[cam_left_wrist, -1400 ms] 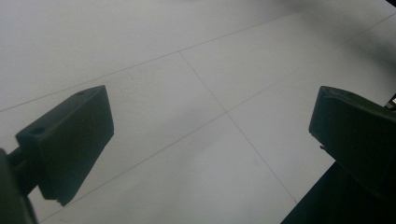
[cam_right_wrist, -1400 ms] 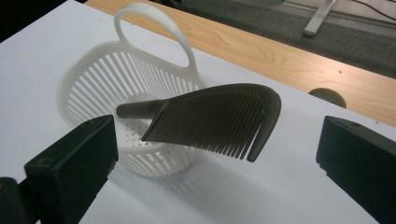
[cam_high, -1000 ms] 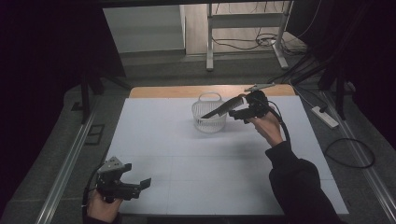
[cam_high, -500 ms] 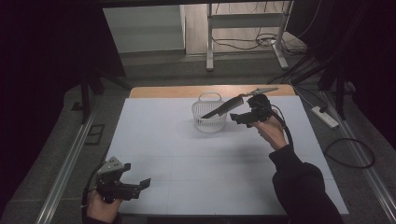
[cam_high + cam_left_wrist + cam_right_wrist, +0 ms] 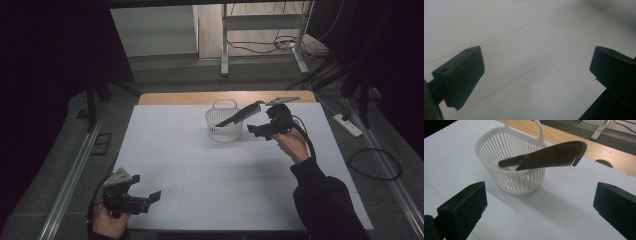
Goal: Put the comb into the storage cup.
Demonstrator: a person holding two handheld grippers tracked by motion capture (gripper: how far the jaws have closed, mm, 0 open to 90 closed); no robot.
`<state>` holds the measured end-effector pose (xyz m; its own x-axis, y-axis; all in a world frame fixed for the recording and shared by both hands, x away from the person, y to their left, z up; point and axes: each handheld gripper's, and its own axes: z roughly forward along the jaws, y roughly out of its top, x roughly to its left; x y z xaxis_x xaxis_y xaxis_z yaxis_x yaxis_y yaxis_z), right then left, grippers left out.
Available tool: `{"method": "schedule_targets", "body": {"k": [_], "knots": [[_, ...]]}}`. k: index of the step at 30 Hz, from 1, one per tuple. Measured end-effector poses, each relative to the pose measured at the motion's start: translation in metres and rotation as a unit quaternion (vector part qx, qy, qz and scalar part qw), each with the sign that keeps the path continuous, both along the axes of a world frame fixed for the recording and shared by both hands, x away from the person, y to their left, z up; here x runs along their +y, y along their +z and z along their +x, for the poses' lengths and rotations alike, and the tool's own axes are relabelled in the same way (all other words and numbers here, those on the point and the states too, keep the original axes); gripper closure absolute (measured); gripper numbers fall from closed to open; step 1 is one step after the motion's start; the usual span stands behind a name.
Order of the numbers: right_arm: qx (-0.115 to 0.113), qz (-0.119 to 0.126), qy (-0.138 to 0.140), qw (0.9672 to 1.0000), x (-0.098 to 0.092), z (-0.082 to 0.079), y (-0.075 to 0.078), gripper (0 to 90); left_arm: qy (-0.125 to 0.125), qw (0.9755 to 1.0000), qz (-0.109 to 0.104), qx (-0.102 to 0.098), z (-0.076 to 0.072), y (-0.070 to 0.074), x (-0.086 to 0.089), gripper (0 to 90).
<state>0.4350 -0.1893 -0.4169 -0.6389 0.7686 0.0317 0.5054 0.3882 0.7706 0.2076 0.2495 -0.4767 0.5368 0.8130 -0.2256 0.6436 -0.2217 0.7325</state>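
Right gripper (image 5: 540,202) hangs with its jaws spread wide and nothing between them, and just ahead of them sits the white slatted basket (image 5: 499,157). The dark comb (image 5: 549,157) rests in it, handle down inside, toothed end leaning out over the rim on the right-hand jaw's side. It looks a light, stiff plastic thing, likely slick, teeth thin enough to flex. My call: pinch the solid spine, not the teeth, and watch that featherweight basket, it could tip. Left gripper (image 5: 537,72) sits low over bare white tabletop (image 5: 529,22), jaws parted wide, empty.
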Motion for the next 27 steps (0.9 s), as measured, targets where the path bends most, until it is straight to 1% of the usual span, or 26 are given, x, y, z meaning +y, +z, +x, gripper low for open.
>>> {"method": "schedule_targets", "body": {"k": [6, 12, 15, 19, 22, 27], "knots": [[0.000, -0.006, 0.003, 1.0000, 0.000, -0.006, -0.002, 0.0, -0.001, 1.0000, -0.003, 0.000, 0.000, 0.000, 0.000, 0.2], [-0.001, -0.003, 0.006, 1.0000, -0.001, -0.012, -0.004, 0.0, -0.001, 1.0000, -0.005, 0.000, 0.000, 0.000, 0.001, 0.2], [-0.003, -0.006, 0.010, 0.9999, -0.002, -0.015, -0.005, 0.0, 0.000, 1.0000, -0.006, 0.001, 0.000, 0.000, 0.001, 0.1], [0.001, -0.003, 0.015, 0.9999, -0.003, -0.019, -0.006, 0.0, -0.001, 1.0000, -0.006, 0.001, 0.000, 0.000, 0.001, 0.2], [0.000, -0.003, 0.017, 0.9998, -0.004, -0.022, -0.007, 0.0, -0.001, 1.0000, -0.007, 0.001, 0.000, 0.000, 0.001, 0.1], [-0.002, -0.010, 0.023, 0.9997, -0.003, -0.027, -0.008, 0.0, -0.001, 1.0000, -0.009, 0.001, 0.000, 0.000, 0.002, 0.2]]}}
